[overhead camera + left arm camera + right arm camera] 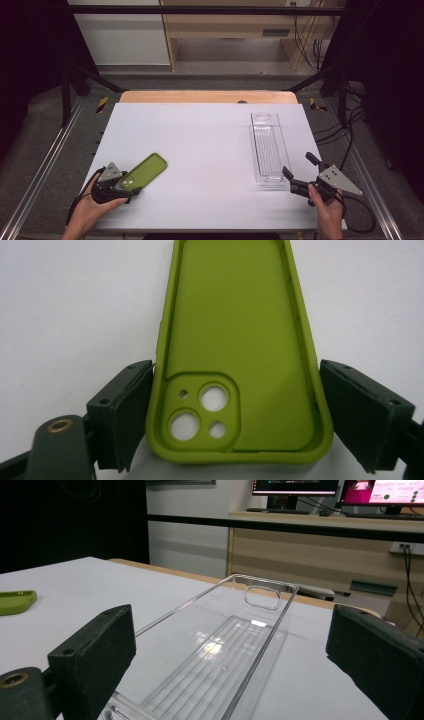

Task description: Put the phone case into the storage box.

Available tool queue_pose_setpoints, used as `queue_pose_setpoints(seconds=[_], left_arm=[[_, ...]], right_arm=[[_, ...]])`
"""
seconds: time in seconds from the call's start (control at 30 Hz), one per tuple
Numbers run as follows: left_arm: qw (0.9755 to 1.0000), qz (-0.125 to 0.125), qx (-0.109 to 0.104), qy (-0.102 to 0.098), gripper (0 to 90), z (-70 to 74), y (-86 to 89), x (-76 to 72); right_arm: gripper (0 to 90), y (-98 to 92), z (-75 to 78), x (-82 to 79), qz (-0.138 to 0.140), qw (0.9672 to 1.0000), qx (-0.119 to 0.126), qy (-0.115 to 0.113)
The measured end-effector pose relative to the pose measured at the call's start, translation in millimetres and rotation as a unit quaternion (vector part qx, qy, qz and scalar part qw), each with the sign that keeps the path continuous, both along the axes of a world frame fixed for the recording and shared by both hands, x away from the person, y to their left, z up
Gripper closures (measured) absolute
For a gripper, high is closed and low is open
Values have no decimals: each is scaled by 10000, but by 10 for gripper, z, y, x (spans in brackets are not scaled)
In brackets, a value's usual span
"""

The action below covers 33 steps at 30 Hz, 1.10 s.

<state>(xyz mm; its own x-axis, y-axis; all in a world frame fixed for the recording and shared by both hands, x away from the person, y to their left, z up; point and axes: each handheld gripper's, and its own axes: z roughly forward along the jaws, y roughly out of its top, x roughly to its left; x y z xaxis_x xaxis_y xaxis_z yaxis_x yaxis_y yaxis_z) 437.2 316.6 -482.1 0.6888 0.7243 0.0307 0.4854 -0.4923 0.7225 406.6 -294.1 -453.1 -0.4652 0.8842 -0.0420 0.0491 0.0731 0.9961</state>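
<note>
Straddling the green phone case (240, 340), the left gripper (120, 186) jaws stand apart — right gripper (300, 175) jaws too.

Even overhead lighting on the white table (210, 150) – dark surround; glare streaks on the clear tray (220, 650); soft shadows – near jaws slightly blurred, background soft

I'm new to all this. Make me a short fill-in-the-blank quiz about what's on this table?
1. The phone case between the left gripper's jaws is ___ in colour.
2. The long tray in front of the right gripper is made of clear ___.
3. The case's camera cutout end points ___ the left gripper.

Missing words: green; plastic; toward
</note>
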Motion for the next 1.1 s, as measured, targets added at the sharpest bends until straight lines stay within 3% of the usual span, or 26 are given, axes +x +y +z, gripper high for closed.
queue_pose_setpoints(seconds=[0.07,0.13,0.3,0.43,0.57,0.77,0.9,1.1], left_arm=[[9999,-90,57,-98,165,39,-37,0],[9996,-196,-36,-185,165,99,-88,7],[9976,-570,-32,-396,165,297,-307,68],[9945,-850,-49,-603,165,504,-528,142],[9914,-1095,28,-714,164,659,-747,245],[9876,-1354,141,-781,164,750,-1023,359],[9853,-1507,347,-724,164,698,-1152,384],[9844,-1574,437,-650,164,586,-1225,348]], right_arm=[[59,35,45,-28,11,10000,-25,-61],[54,101,134,-57,57,9997,-175,-161],[44,395,437,-138,331,9955,-794,-388],[36,672,594,-152,548,9865,-1490,-394],[33,904,654,-106,860,9755,-1992,-359],[38,1138,649,59,1203,9700,-2106,-185],[45,1270,641,165,1357,9673,-2144,-39],[56,1506,594,215,1645,9579,-2351,108]])
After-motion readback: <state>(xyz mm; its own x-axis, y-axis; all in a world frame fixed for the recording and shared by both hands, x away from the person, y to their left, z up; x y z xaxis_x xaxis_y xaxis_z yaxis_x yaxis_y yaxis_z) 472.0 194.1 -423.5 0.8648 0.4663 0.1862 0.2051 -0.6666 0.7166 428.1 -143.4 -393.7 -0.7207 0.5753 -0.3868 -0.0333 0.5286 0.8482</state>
